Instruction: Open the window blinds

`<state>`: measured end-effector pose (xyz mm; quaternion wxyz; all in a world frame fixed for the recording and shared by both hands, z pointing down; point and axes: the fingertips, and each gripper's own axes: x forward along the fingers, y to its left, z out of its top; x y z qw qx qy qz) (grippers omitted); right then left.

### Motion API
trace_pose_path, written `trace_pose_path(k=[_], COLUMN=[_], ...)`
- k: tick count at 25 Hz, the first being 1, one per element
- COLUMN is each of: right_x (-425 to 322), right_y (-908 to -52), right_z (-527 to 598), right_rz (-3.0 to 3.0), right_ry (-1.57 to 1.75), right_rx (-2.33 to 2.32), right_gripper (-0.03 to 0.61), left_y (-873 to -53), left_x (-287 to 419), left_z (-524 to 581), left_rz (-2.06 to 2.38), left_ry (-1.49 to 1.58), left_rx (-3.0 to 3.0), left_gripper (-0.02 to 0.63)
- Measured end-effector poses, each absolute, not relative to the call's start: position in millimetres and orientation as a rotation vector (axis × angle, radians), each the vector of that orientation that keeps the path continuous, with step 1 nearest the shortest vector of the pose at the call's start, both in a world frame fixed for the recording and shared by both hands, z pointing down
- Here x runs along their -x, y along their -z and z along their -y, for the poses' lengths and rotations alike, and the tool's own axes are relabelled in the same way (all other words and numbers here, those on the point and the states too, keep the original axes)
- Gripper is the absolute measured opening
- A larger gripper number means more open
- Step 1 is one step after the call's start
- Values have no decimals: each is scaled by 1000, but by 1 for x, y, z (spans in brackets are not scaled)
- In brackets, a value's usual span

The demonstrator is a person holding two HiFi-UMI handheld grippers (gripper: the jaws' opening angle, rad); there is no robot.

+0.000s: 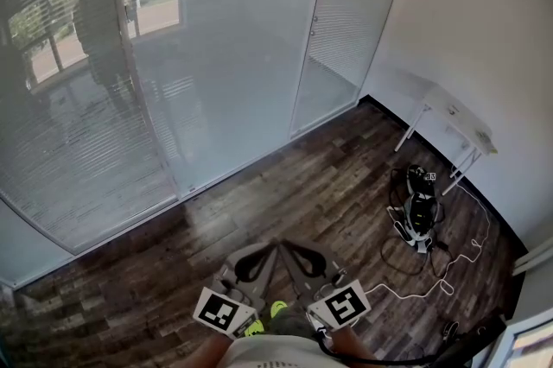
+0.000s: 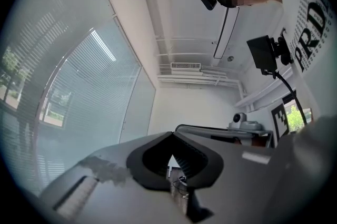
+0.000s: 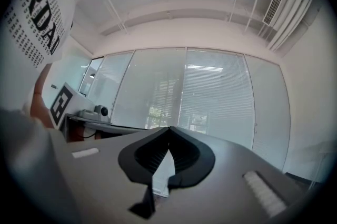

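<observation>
Your left tongs [image 2: 171, 134] clenched, empty. Your right tongs [image 3: 169, 128] clenched, empty. Both held low, side by side, over wood floor [image 1: 328, 185]. Window blinds [image 1: 225, 38] ahead, lowered over glass, well apart from tongs.

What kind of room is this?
Probably an office or meeting room, mostly bare. Tall glass walls are covered by lowered window blinds, the floor is dark wood floor, and a small white table stands against the wall.

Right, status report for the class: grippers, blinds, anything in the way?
Left gripper shut, empty; right gripper shut, empty. Blinds down, untouched, across the floor. Cabled gear lies off right.
</observation>
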<state>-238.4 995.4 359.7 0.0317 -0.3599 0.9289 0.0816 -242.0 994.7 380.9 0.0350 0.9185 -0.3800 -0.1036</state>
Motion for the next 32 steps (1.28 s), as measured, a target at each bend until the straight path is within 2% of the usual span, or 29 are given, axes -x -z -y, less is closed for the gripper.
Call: trace_pose_path(k=[8, 19, 32], right_x=[235, 198, 109], right_y=[-374, -377, -378], right_z=[-971, -869, -730], right_rz=[-2910, -2907, -2911], right_ry=[-246, -269, -258], right_rx=[1052, 1025, 1021], right_gripper=[8, 8, 8], left_y=[-395, -403, -402], left_x=[237, 201, 112], left_z=[-970, -867, -728], left_rz=[1175, 1211, 1213], left_ry=[299, 233, 246], left_rx=[-2801, -2810, -2825], left_gripper=[-8, -8, -8])
